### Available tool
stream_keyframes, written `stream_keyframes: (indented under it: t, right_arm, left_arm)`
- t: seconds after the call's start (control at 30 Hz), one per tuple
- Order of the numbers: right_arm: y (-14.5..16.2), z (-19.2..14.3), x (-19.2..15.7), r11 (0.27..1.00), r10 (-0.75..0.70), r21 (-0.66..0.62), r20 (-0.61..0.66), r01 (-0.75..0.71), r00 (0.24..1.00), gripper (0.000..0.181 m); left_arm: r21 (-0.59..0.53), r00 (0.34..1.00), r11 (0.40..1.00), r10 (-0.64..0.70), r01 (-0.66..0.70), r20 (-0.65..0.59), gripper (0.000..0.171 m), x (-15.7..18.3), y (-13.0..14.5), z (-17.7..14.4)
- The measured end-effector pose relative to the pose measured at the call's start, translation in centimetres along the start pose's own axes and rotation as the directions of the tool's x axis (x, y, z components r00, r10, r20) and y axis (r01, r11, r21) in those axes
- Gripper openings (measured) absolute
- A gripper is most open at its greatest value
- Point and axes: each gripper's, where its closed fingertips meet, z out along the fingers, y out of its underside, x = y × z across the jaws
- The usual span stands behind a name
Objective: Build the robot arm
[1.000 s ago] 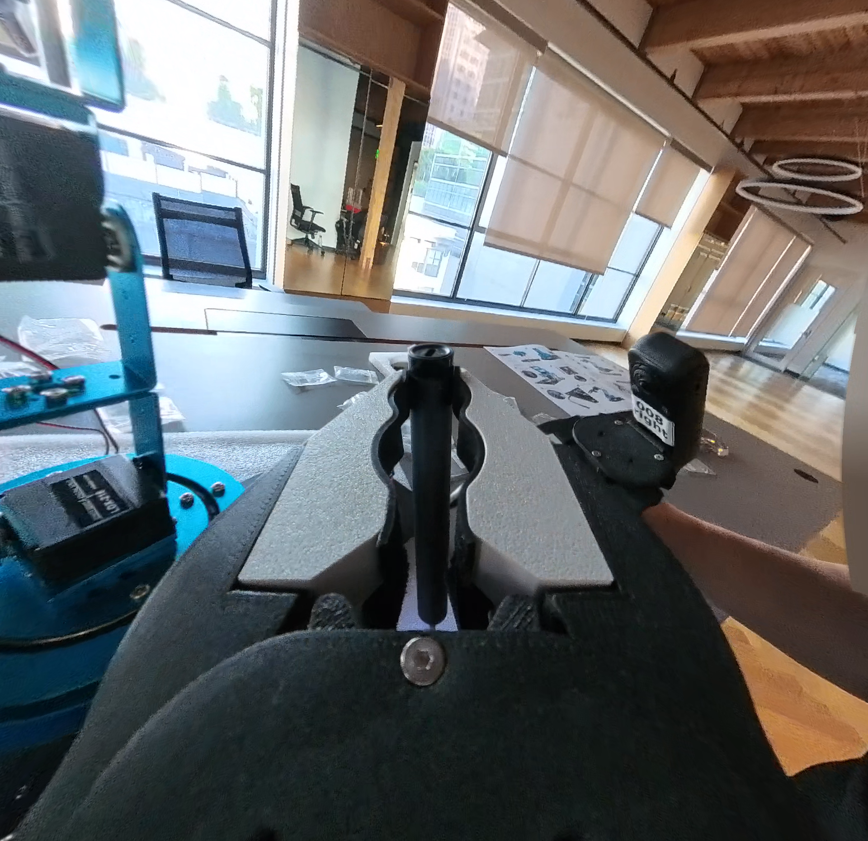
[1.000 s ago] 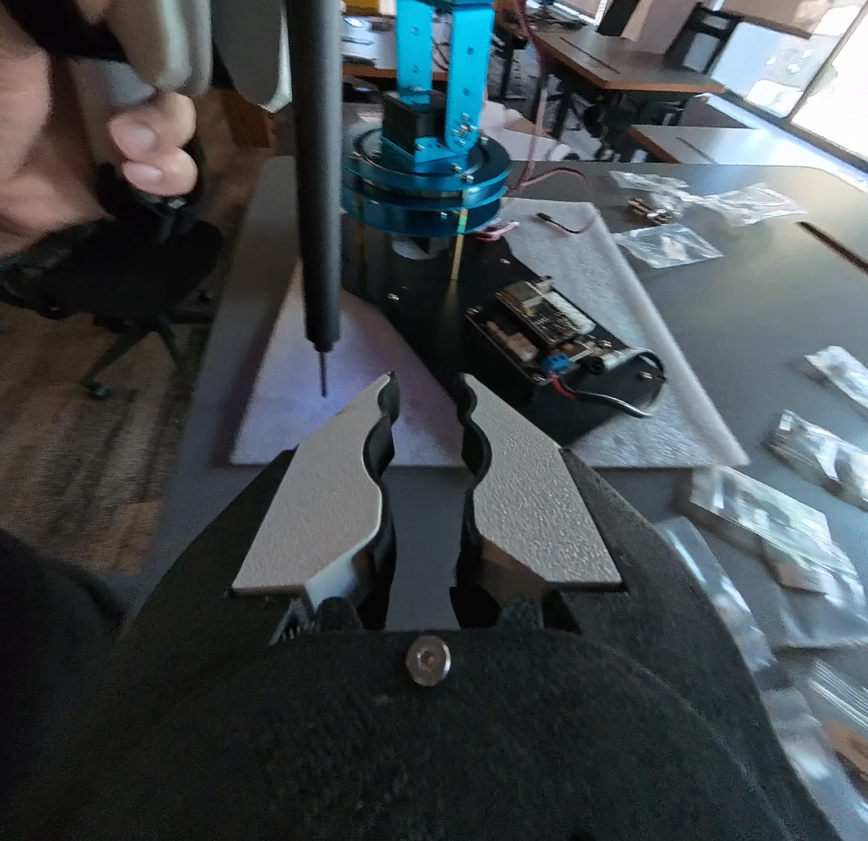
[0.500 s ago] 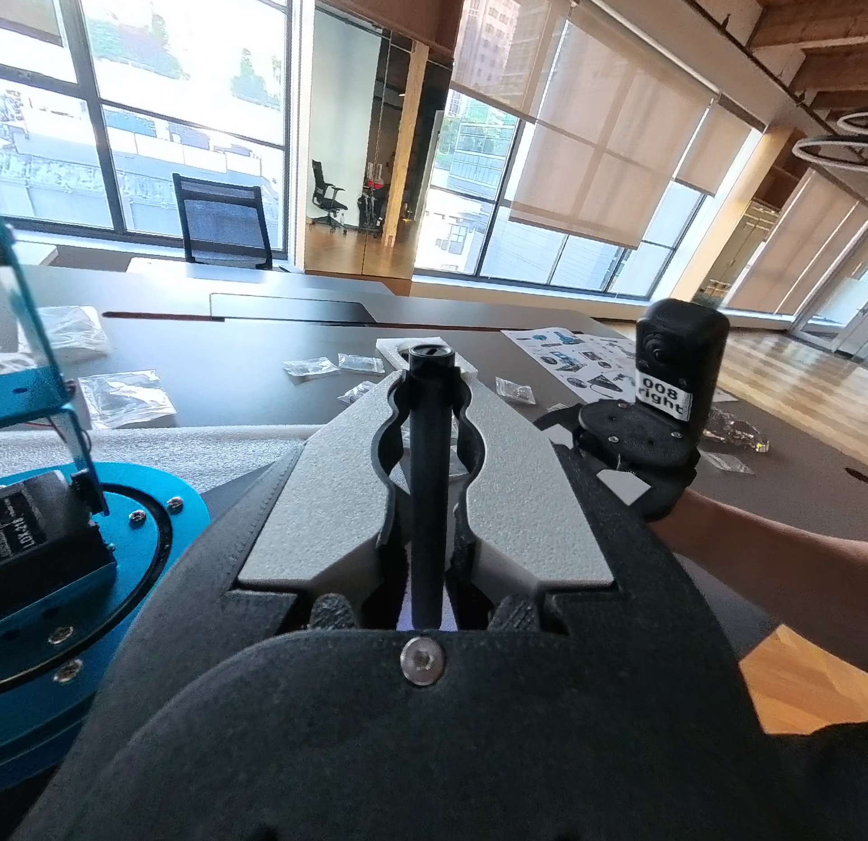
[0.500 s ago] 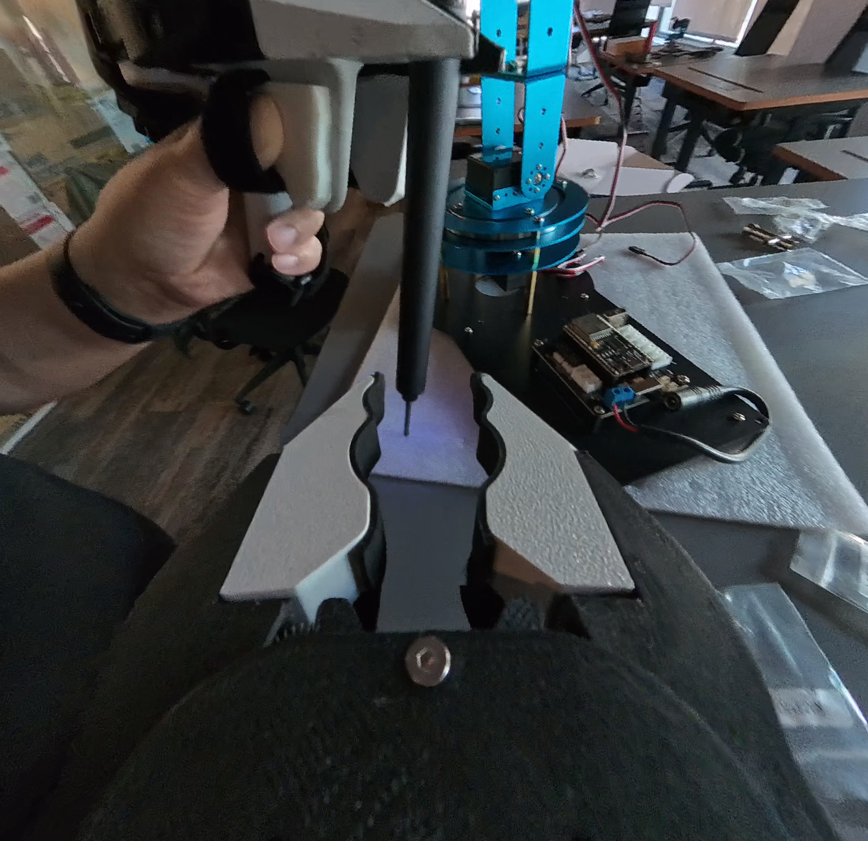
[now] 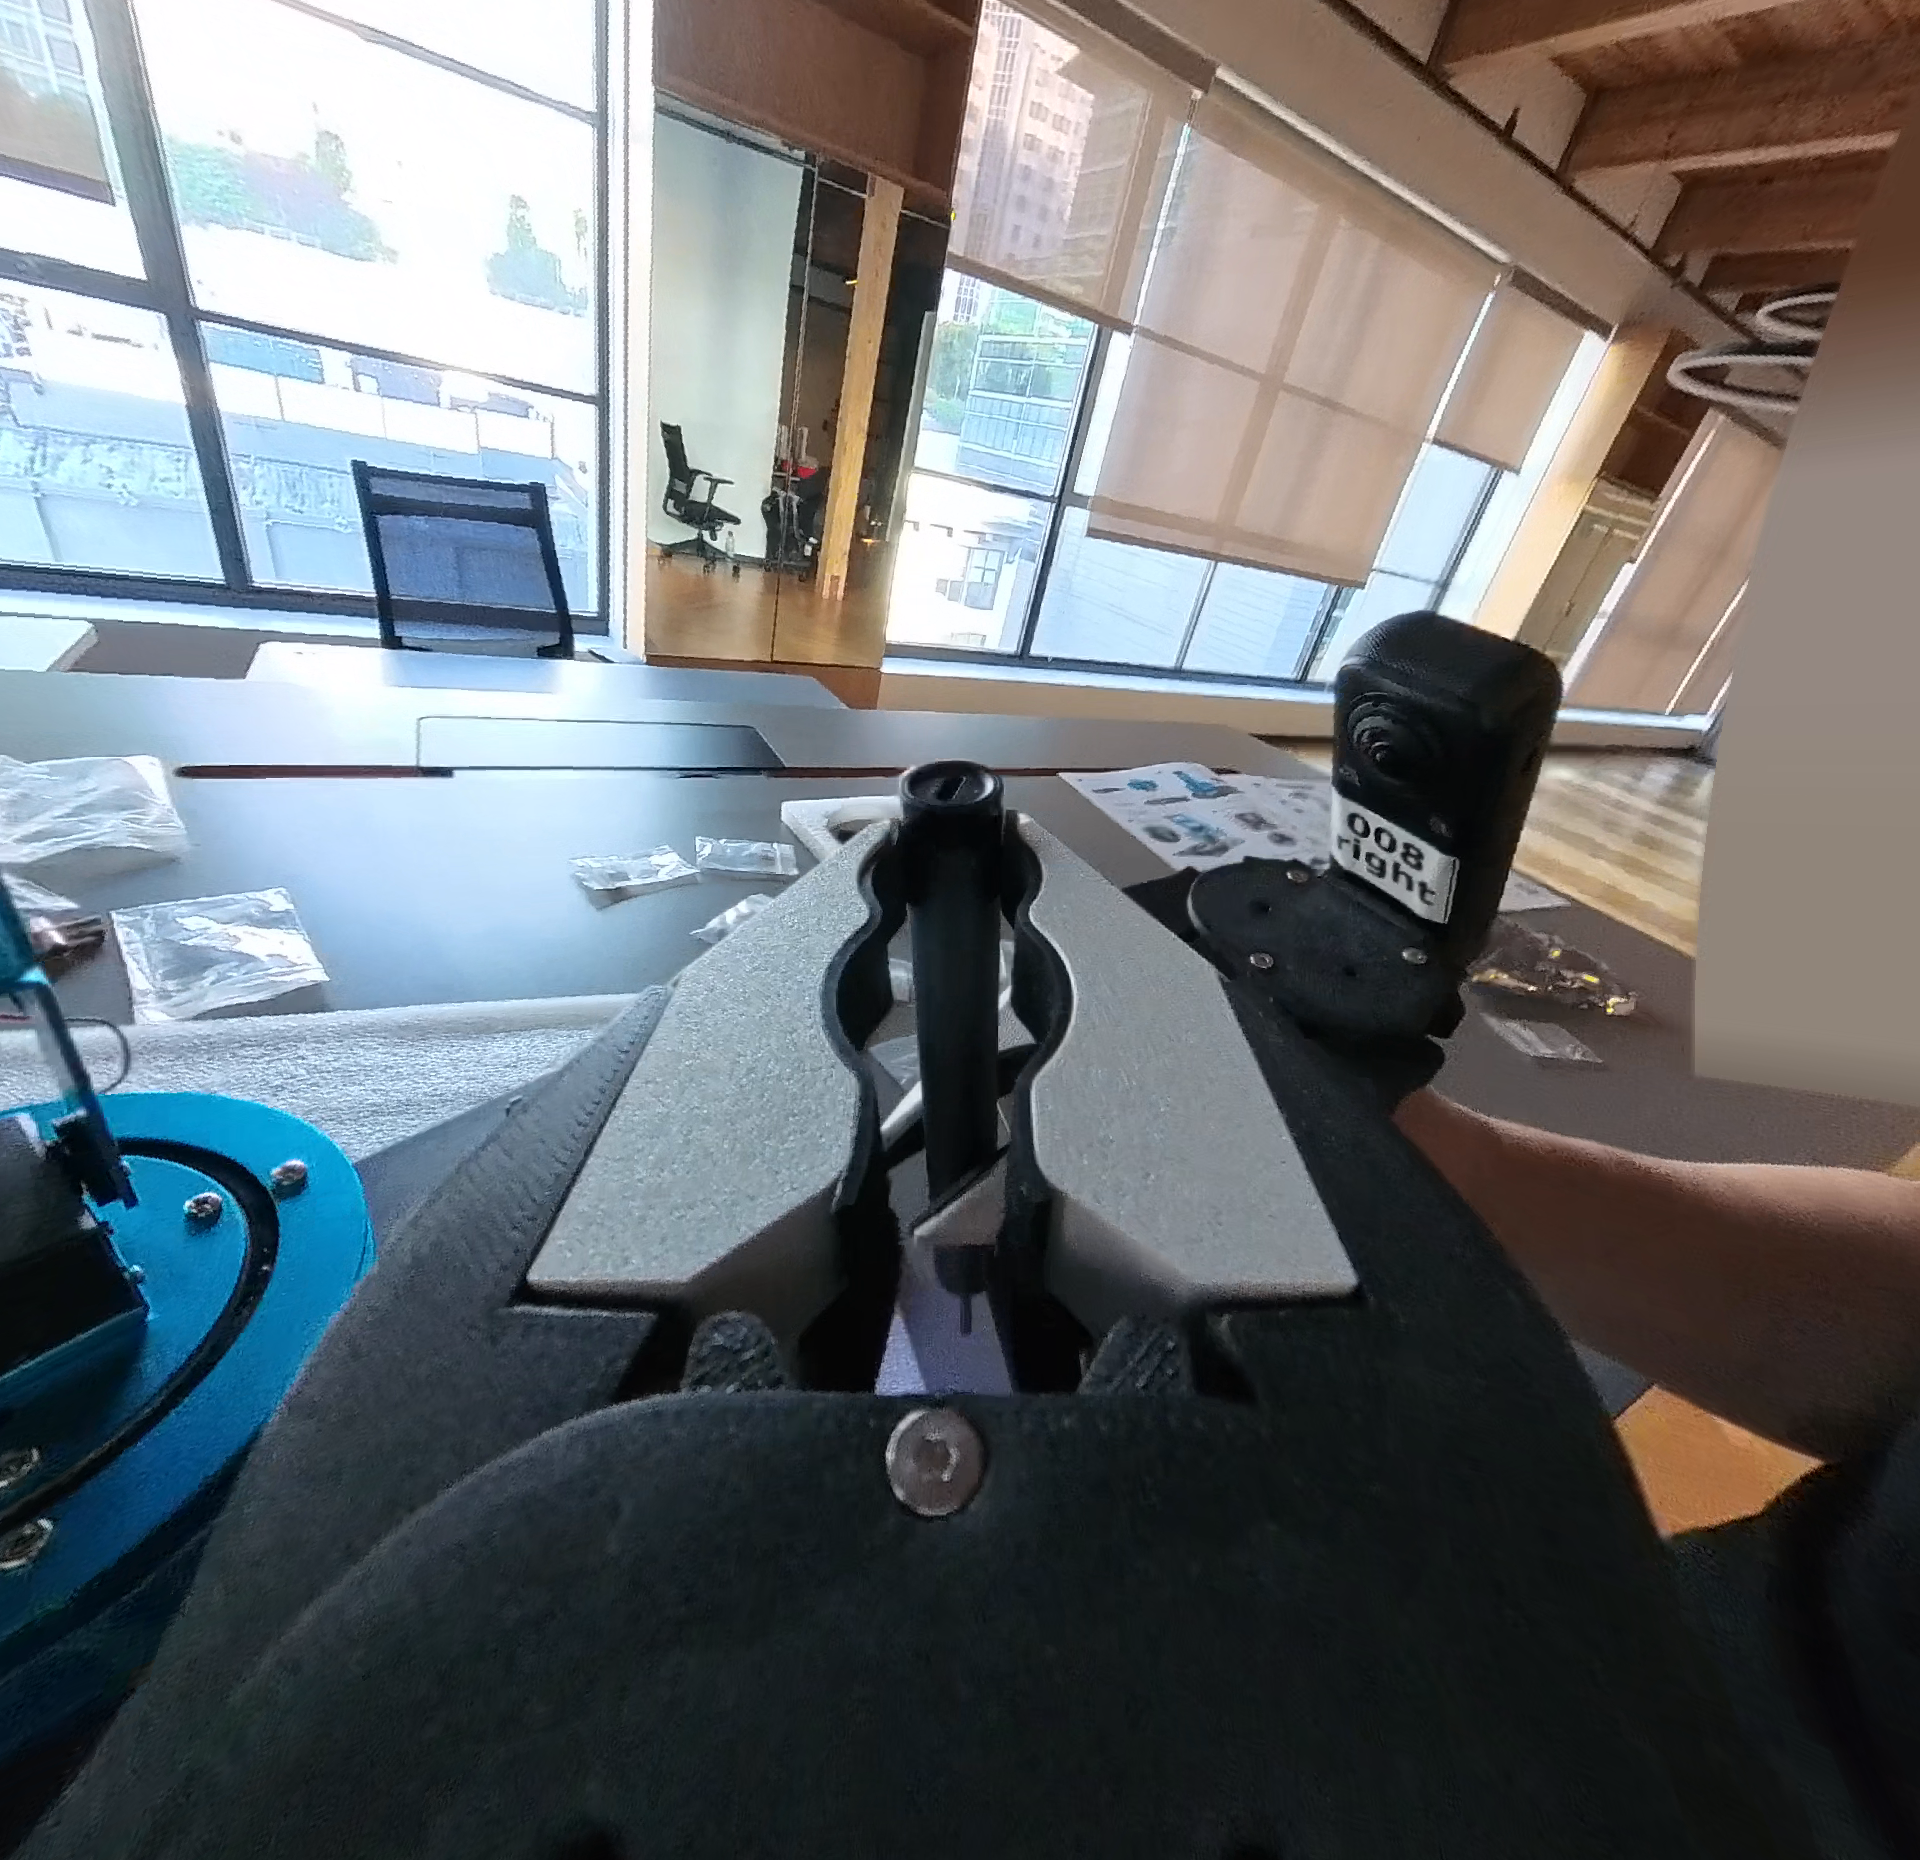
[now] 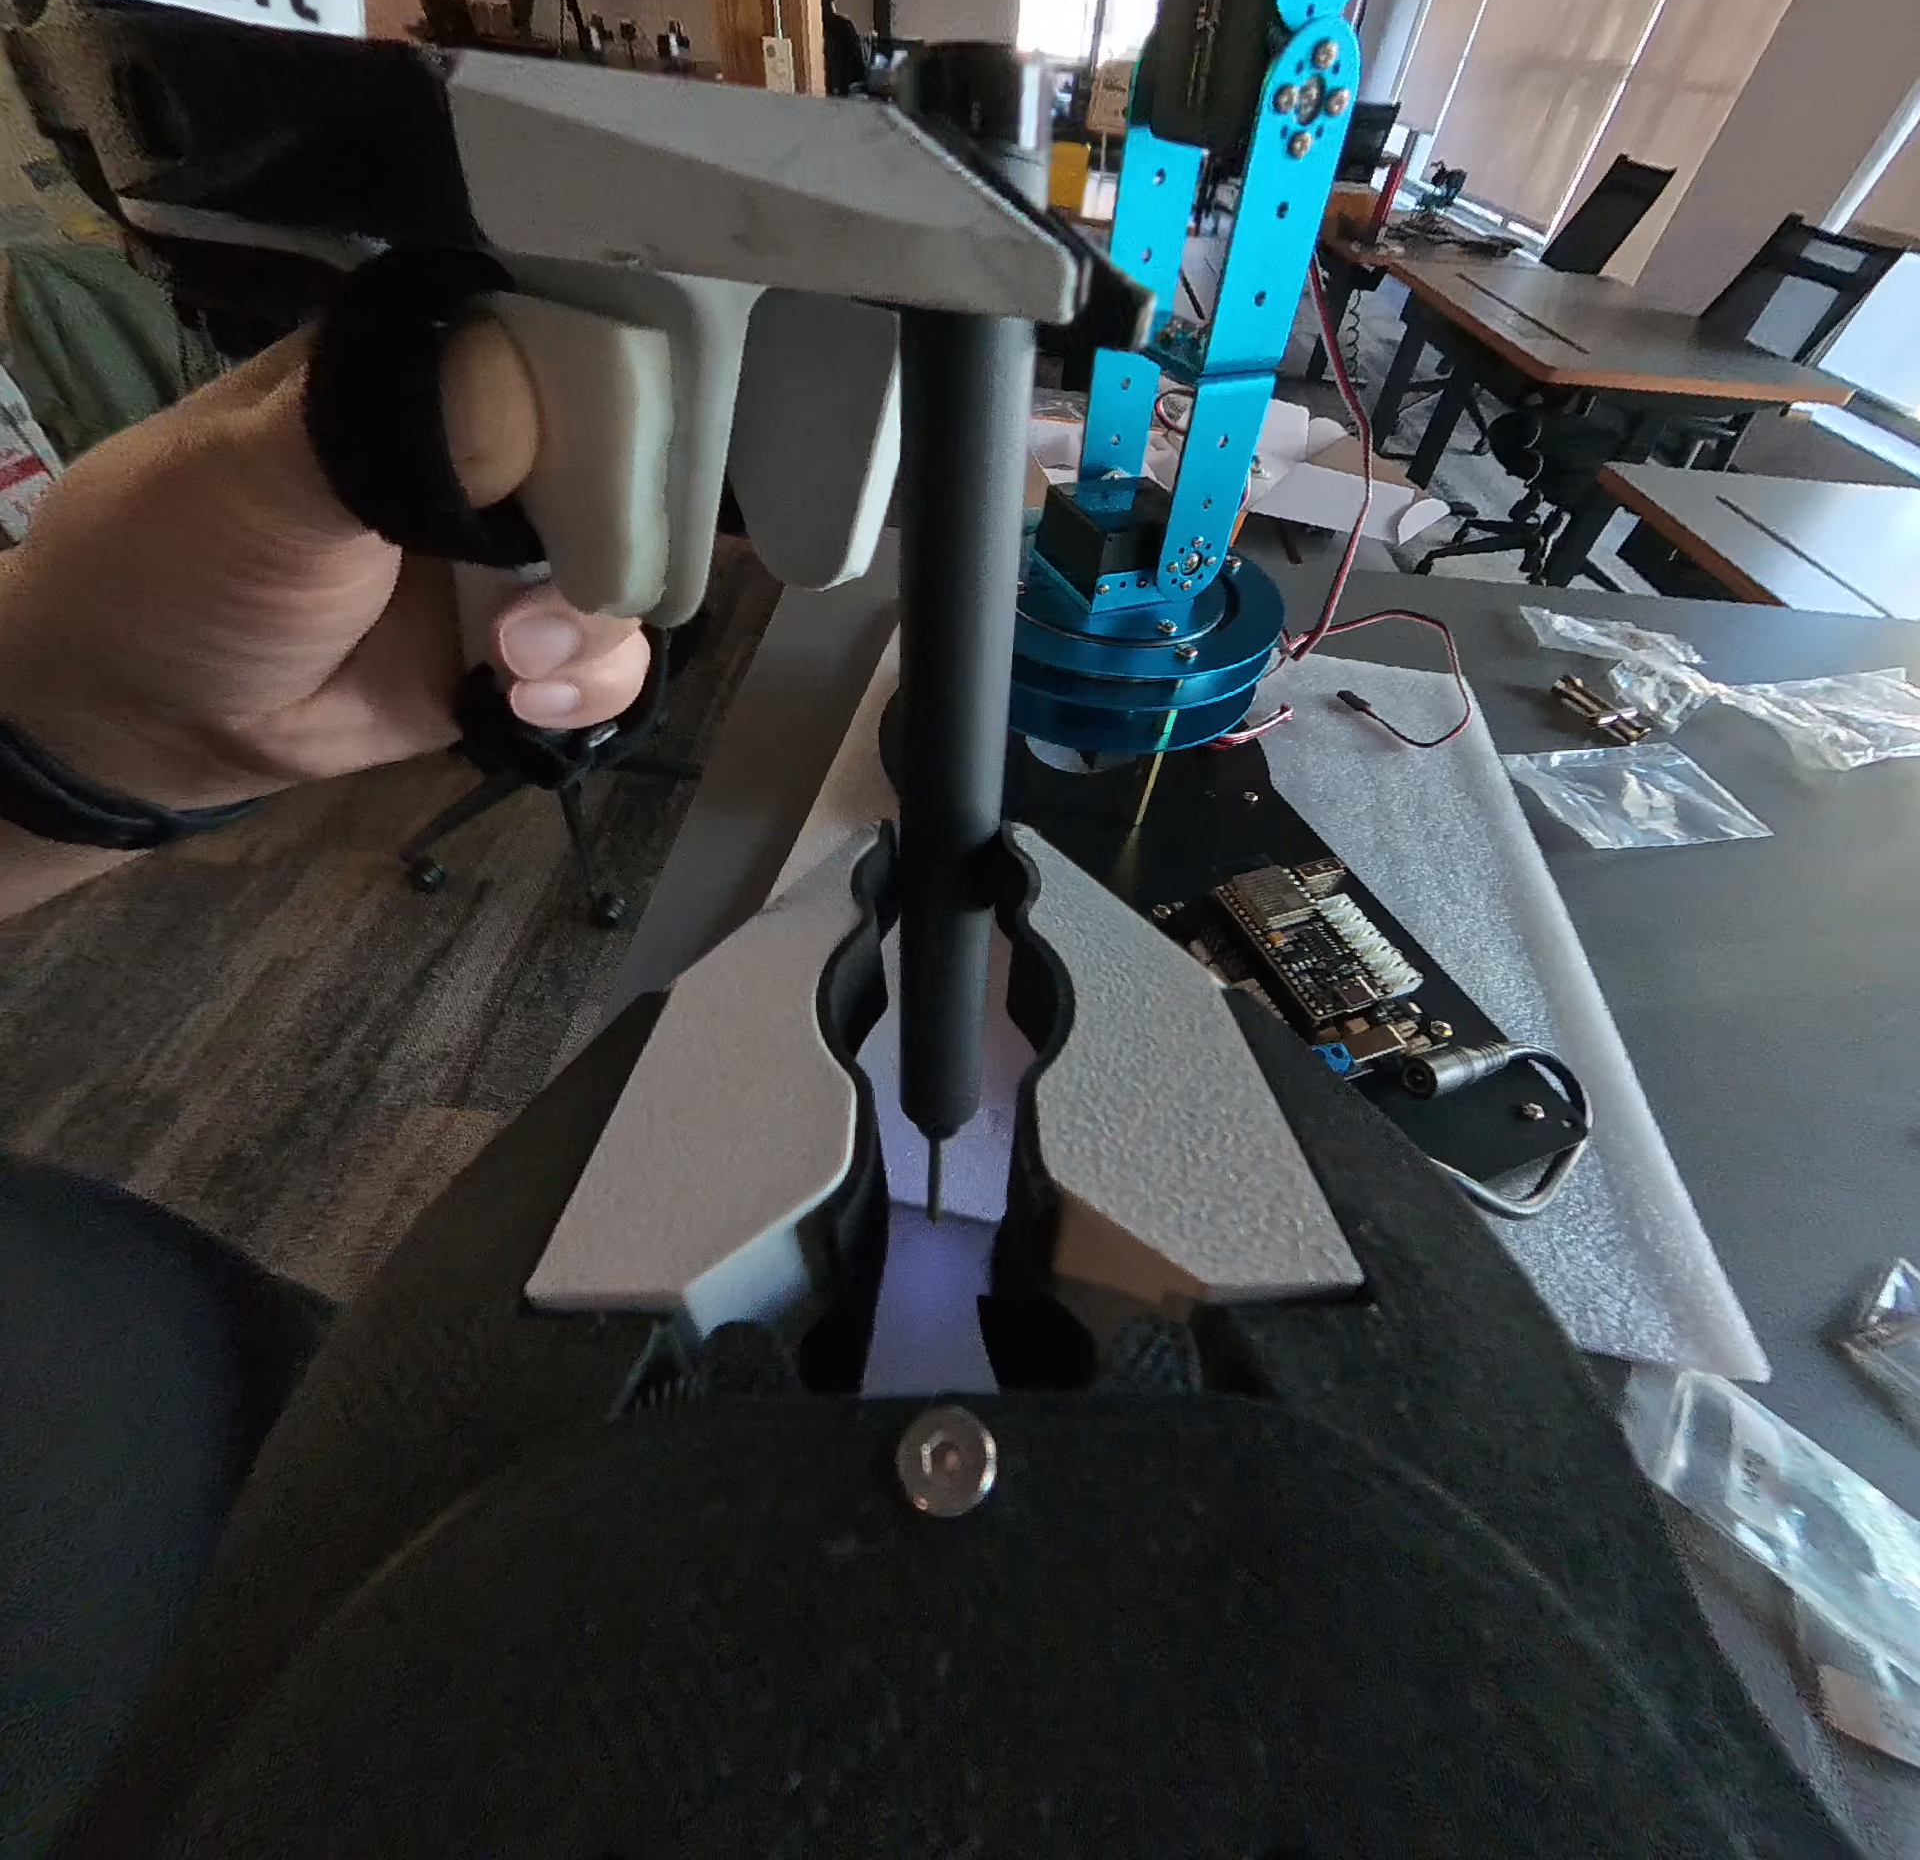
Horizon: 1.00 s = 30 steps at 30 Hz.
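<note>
A black pen-shaped screwdriver (image 5: 951, 989) stands upright, thin bit pointing down. My left gripper (image 5: 951, 839) is shut on its upper shaft, just below the cap. In the right wrist view the screwdriver (image 6: 951, 584) hangs from the left gripper (image 6: 1039, 262), which a hand holds. My right gripper (image 6: 948, 860) has its fingertips closed against the lower shaft, above the bit. One right finger (image 5: 961, 1210) shows beneath the left gripper's fingers. The bit tip hangs above a white foam sheet (image 6: 1455, 875).
A blue metal robot arm (image 6: 1195, 356) on a round blue base (image 5: 208, 1291) stands just beyond the grippers. A circuit board (image 6: 1320, 969) with a cable lies on a black plate. Clear plastic parts bags (image 6: 1631, 802) and a printed sheet (image 5: 1195, 823) lie on the dark table. One gripper's finger ends stand about 9 cm off the other's.
My right gripper moved in under the left one and closed its fingers around the screwdriver's lower shaft. The left gripper kept its hold and shifted slightly away from the blue base.
</note>
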Motion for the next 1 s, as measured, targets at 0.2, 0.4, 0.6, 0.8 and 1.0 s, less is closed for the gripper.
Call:
stream_keyframes:
  t: [0.2, 0.4, 0.6, 0.8, 1.0]
  right_arm:
    - [-1.5, -0.4, 2.3, 0.999, -0.050, -0.008, 0.046, 0.050, 0.998, 0.017]
    - [-1.5, -1.5, 5.6, 0.997, 0.074, 0.007, 0.288, -0.079, 0.955, 0.038]
    - [-0.7, -2.4, 6.4, 0.997, 0.048, 0.033, 0.387, -0.065, 0.921, 0.031]
    - [-1.2, -2.5, 7.0, 0.993, 0.066, 0.065, 0.413, -0.102, 0.908, 0.023]
    - [-2.0, -2.6, 7.5, 0.982, 0.114, 0.086, 0.431, -0.167, 0.895, 0.018]
  left_arm:
    - [-0.043, 0.996, 0.996, 0.073, -0.075, -0.049, 0.015, -0.3, -1.7, 3.0]
    - [-0.182, 0.983, 0.971, 0.130, -0.153, -0.131, 0.016, -1.6, -1.9, 8.2]
    - [-0.197, 0.982, 0.977, 0.042, -0.079, -0.184, 0.015, -2.2, -1.7, 9.0]
    - [-0.197, 0.976, 0.971, 0.095, -0.134, -0.196, 0.015, -1.7, -2.1, 9.4]
    - [-0.179, 0.978, 0.975, 0.102, -0.135, -0.180, 0.015, -1.7, -2.9, 9.4]
